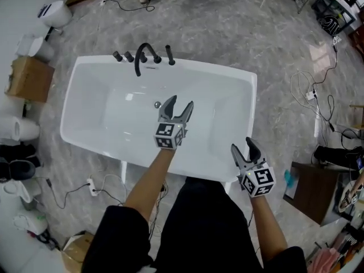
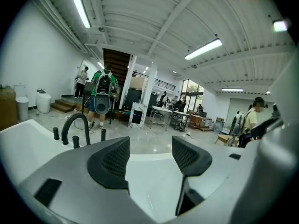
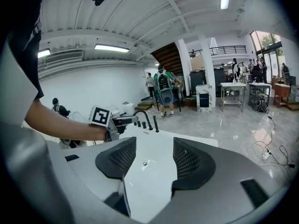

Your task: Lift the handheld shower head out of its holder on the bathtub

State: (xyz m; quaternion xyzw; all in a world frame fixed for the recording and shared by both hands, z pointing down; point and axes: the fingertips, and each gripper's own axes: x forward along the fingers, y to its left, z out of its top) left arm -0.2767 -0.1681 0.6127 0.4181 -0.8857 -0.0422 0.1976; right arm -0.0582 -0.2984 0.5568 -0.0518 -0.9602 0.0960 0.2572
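Black shower head [image 1: 169, 55] stands upright — well beyond left tongs [image 1: 181, 102], gaping.

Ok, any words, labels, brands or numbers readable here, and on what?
None readable.
Black-and-white patterned marker cube on the left claw: square code, no letters.
Matching cube on the right claw: same.
White standing board with dark panel, far background: too blurred.
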